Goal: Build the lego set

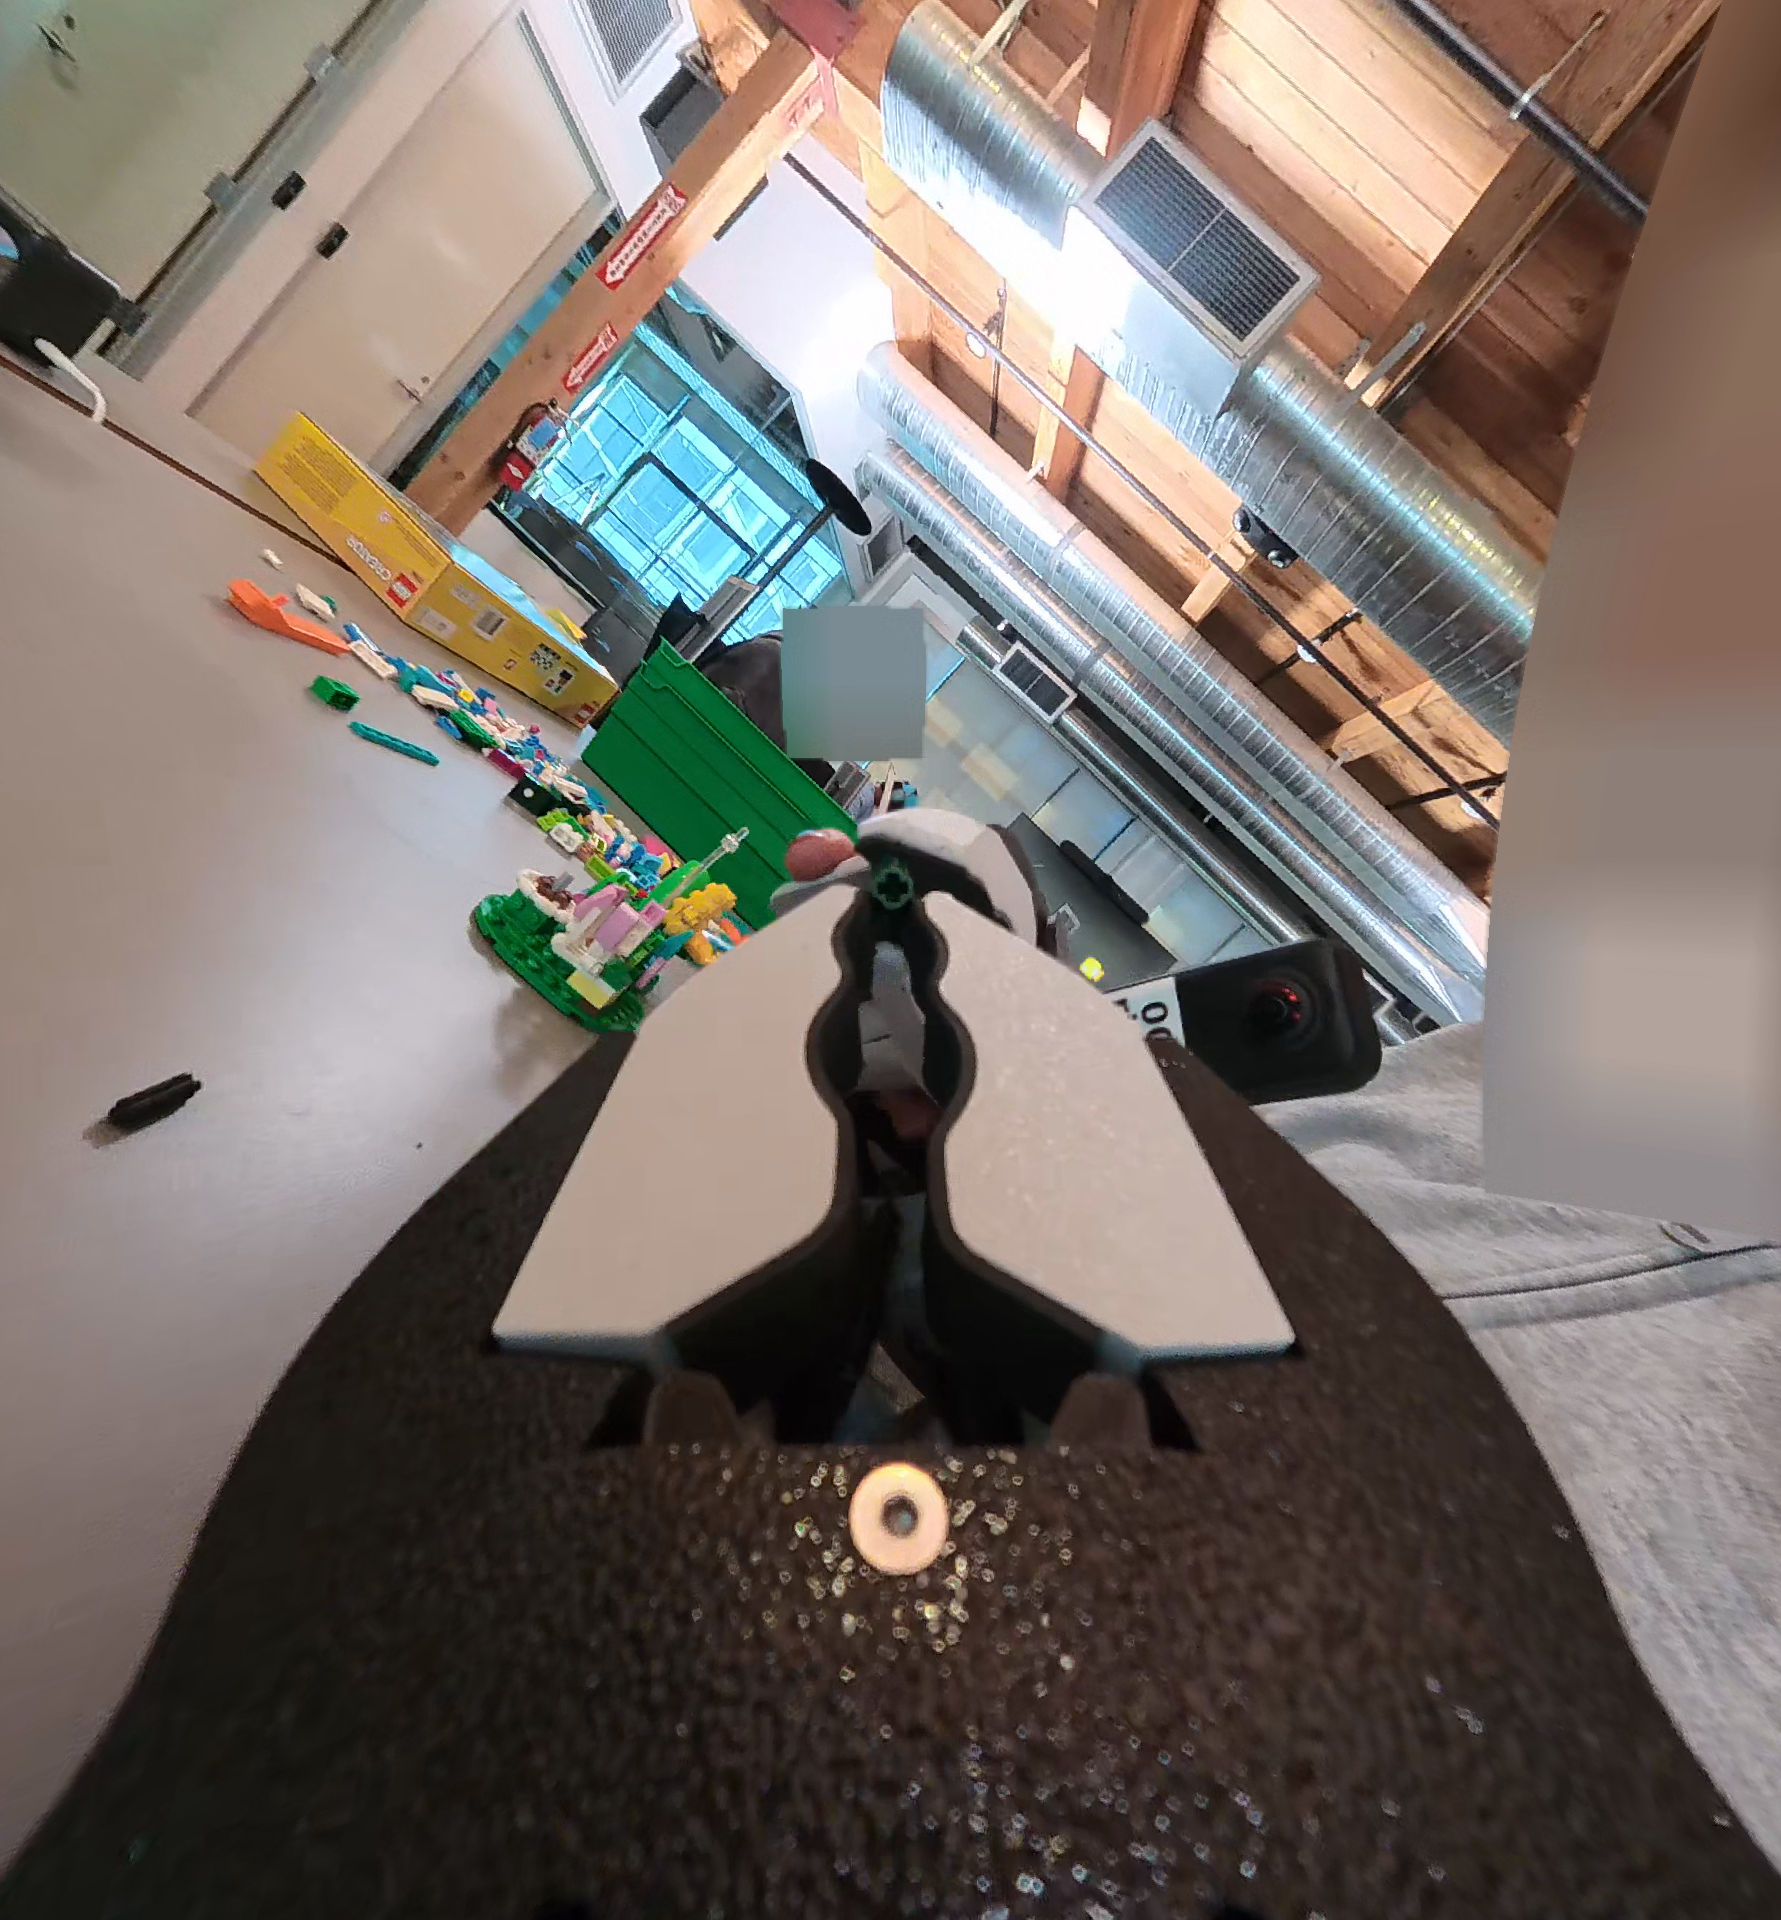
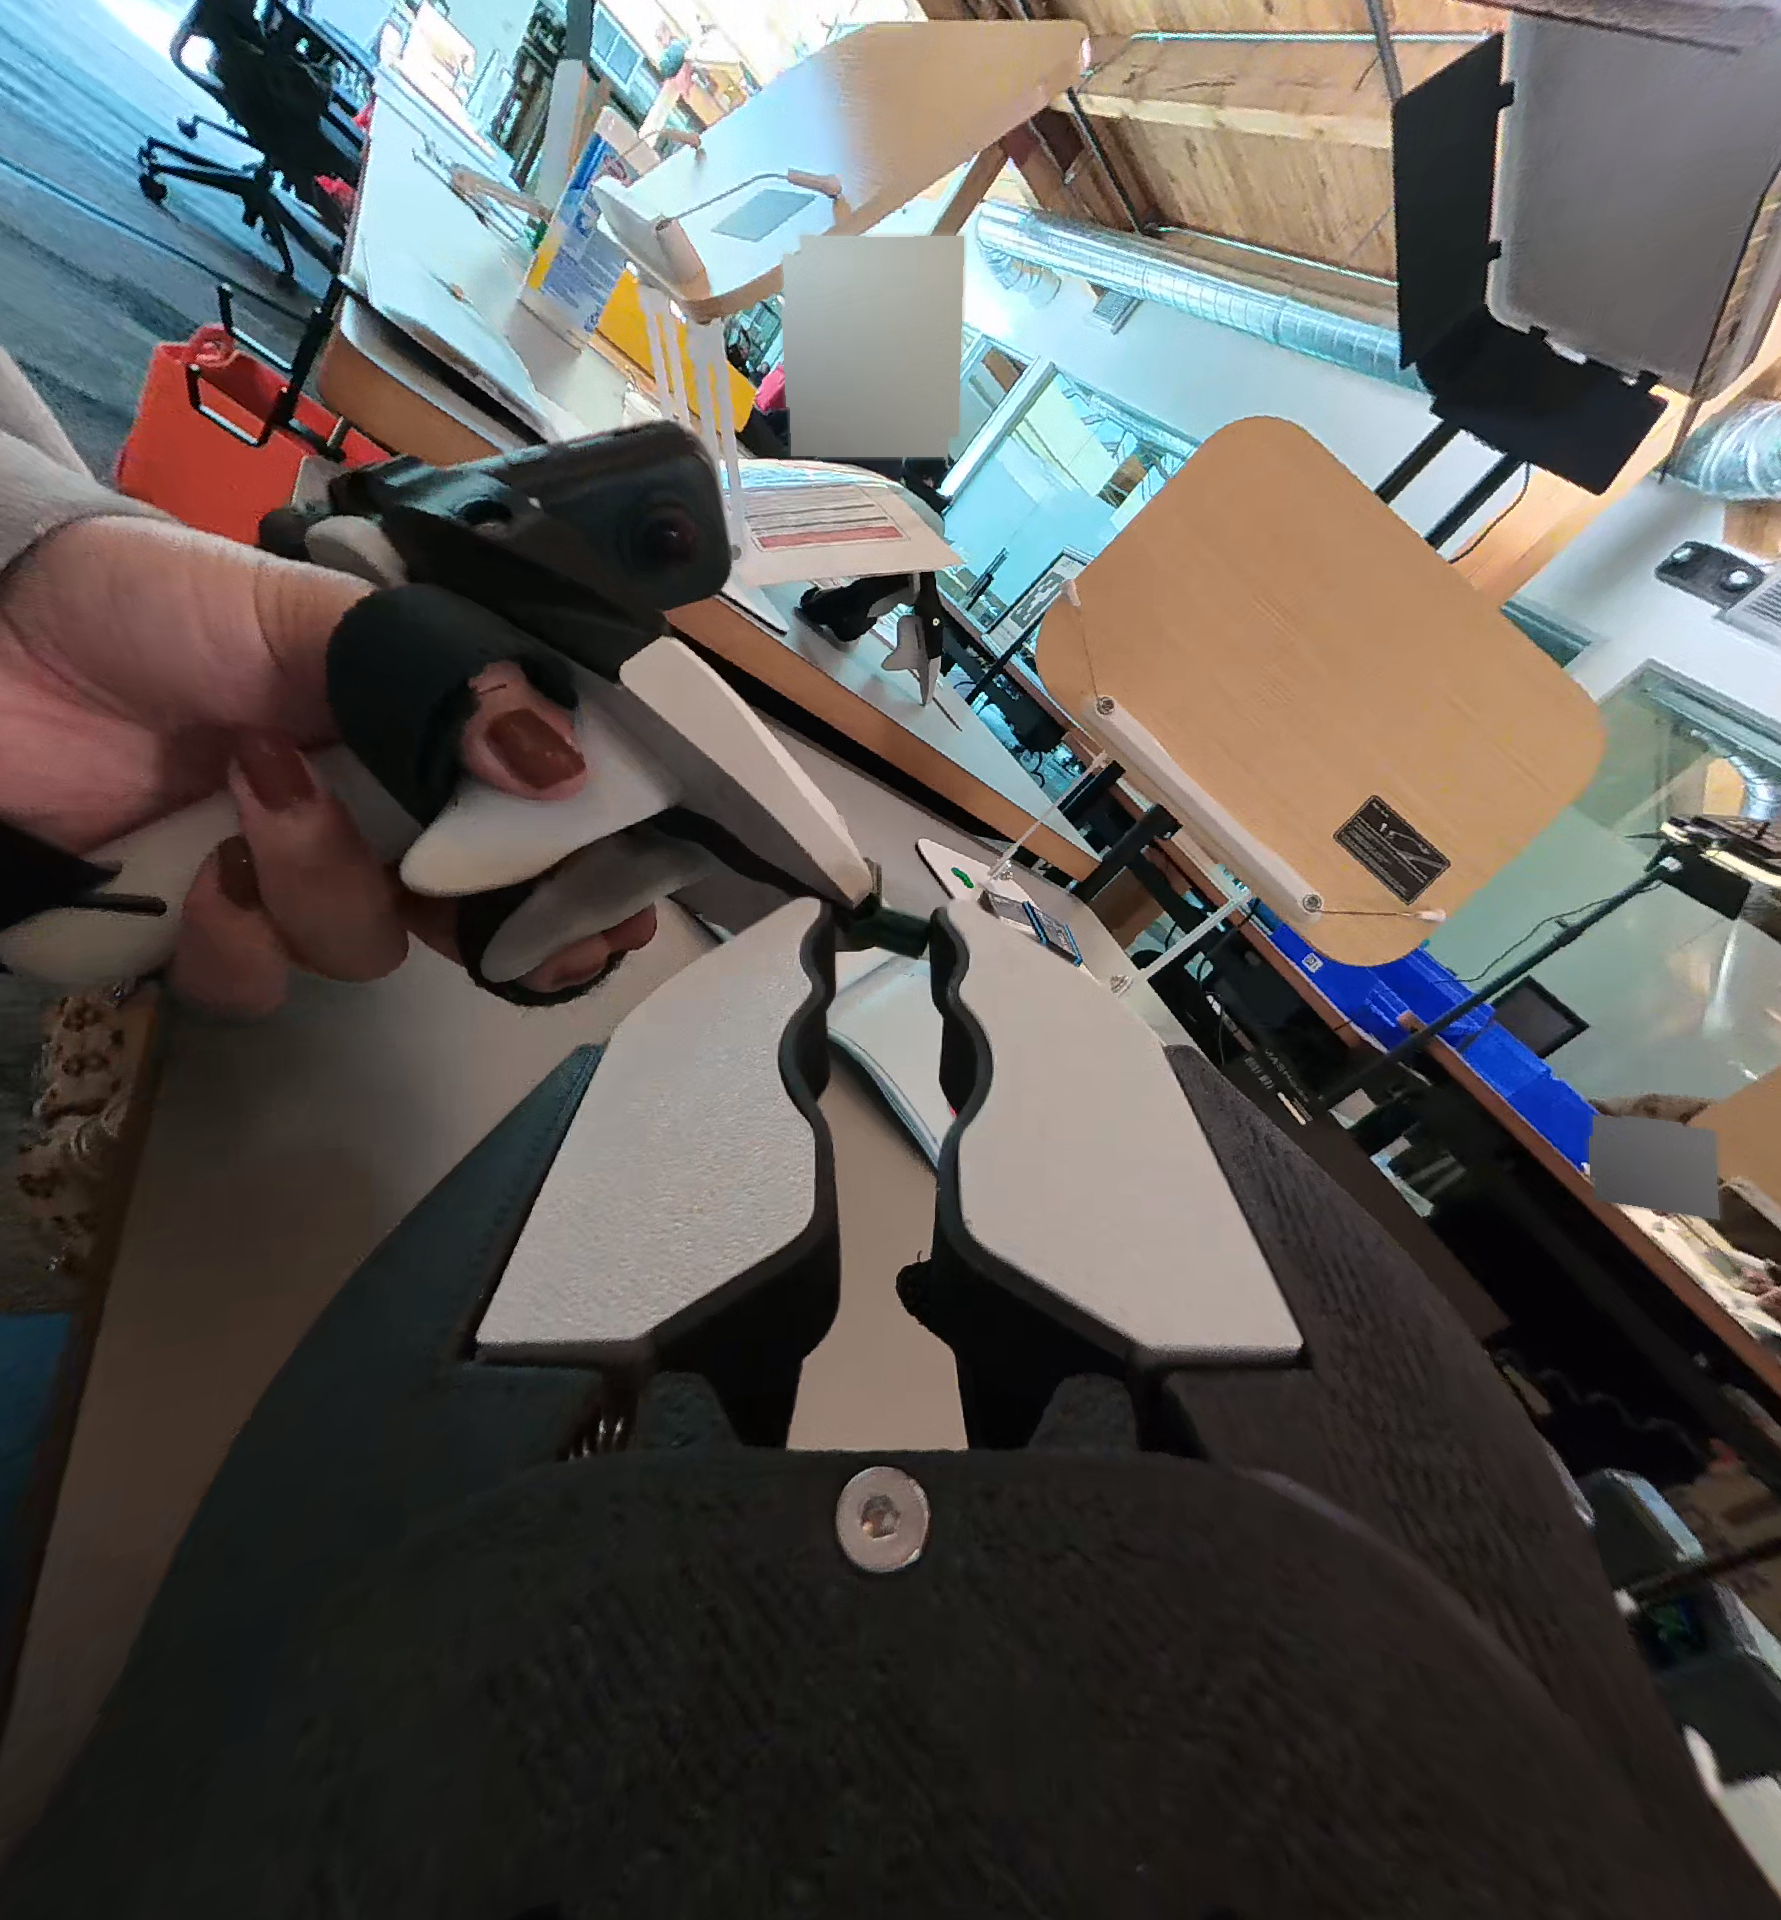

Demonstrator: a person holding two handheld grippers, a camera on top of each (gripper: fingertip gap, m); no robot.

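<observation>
My left gripper (image 1: pixel 891 894) is shut on a small dark green piece (image 1: pixel 891 885) with a cross-shaped hole, held at its fingertips in the air. In the right wrist view my right gripper (image 2: pixel 881 920) grips a small dark green piece (image 2: pixel 891 925) between its tips. The left gripper (image 2: pixel 855 883), held in a hand, meets that piece tip to tip from the left. I cannot tell whether it is one piece or two joined. The partly built model on a green baseplate (image 1: pixel 527 935) stands on the table, left of my left gripper.
Several loose coloured bricks (image 1: pixel 470 717) lie in a strip behind the model, with an orange separator tool (image 1: pixel 278 613), a yellow box (image 1: pixel 418 571) and a green bin (image 1: pixel 699 769). A small black piece (image 1: pixel 153 1099) lies alone on the grey table (image 1: pixel 190 883). Only a small space, under 4 cm, lies between the two pairs of fingers.
</observation>
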